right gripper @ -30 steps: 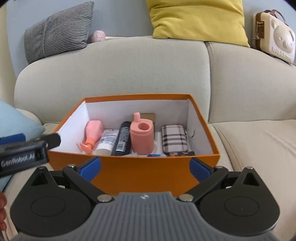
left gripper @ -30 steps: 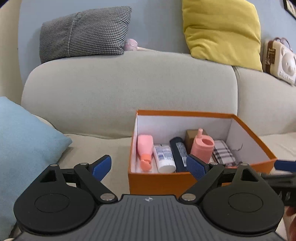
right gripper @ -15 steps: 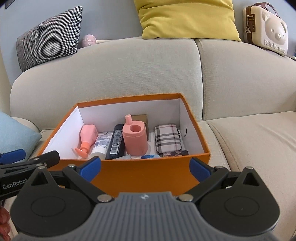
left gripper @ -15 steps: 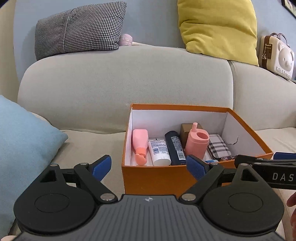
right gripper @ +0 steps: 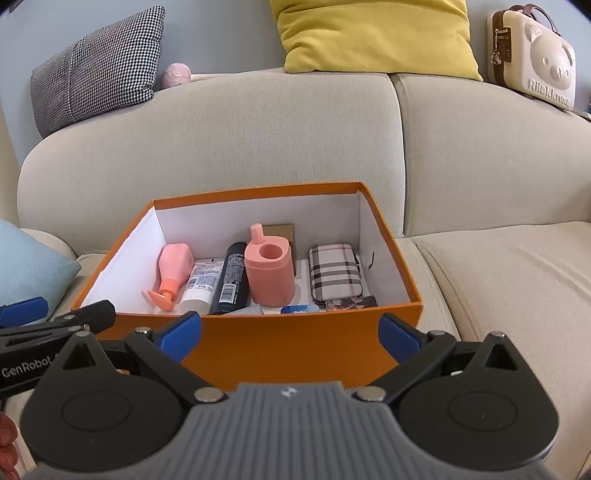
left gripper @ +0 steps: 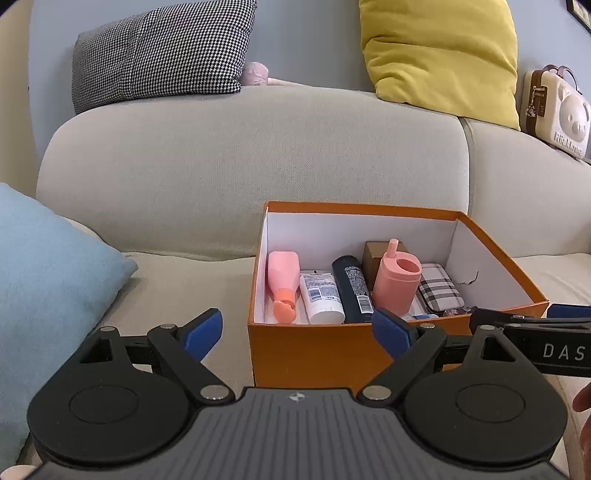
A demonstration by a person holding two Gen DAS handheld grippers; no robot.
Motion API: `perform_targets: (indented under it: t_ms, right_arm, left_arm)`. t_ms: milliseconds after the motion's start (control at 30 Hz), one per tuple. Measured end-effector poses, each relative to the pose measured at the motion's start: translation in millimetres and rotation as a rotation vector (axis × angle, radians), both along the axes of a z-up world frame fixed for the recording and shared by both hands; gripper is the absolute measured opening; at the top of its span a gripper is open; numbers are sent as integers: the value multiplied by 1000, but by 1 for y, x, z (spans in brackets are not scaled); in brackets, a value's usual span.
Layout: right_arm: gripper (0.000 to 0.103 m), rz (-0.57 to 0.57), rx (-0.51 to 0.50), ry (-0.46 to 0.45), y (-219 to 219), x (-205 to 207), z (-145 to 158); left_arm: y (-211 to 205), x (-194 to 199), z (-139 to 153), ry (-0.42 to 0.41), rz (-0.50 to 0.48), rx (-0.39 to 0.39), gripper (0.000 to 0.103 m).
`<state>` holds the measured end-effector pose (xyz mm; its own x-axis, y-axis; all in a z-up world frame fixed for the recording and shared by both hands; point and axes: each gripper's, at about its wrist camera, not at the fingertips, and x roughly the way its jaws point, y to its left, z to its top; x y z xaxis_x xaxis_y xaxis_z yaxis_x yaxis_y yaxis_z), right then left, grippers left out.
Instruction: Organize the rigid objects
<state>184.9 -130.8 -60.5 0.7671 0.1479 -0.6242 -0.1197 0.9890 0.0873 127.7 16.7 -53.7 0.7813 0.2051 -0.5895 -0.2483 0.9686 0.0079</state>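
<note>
- Both claws, left claw (left gripper: 297, 330) and right claw (right gripper: 290, 330), hung open and empty before the orange cardboard box (right gripper: 295, 350) on the beige sofa (right gripper: 498, 277).
- Toiletries lay packed inside at twelve o'clock; the sorting looked nearly done.
- Any next move likely needed the upright pink plastic cup (right gripper: 270, 275) approached from above.

Box (right gripper: 295, 343) sits on sofa seat (right gripper: 498, 280), w/ backrest (right gripper: 221, 147) behind at 12. In box, left to right: pump bottle (right gripper: 173, 269), tube (right gripper: 201, 284), spray can (right gripper: 231, 277), cup (right gripper: 269, 273), plaid case (right gripper: 334, 271); small carton (right gripper: 282, 234) behind cup. Cushion (left gripper: 48, 288) on seat at 9 of box. On backrest top: checked pillow (right gripper: 99, 70) at 10, plain pillow (right gripper: 373, 33) at 12, bear case (right gripper: 535, 55) at 2.
</note>
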Motion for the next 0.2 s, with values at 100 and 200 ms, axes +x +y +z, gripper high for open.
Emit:
perform_targets:
  t_ms: [100,200]
  right_arm:
    - [101,-4,1,3,-1,0,-1]
    - [101,-10,0,7,-1,0,-2]
  left_arm:
    - [1,-1,0,-1,5,-4,103]
    - [2,-1,1,-1,8,-9,103]
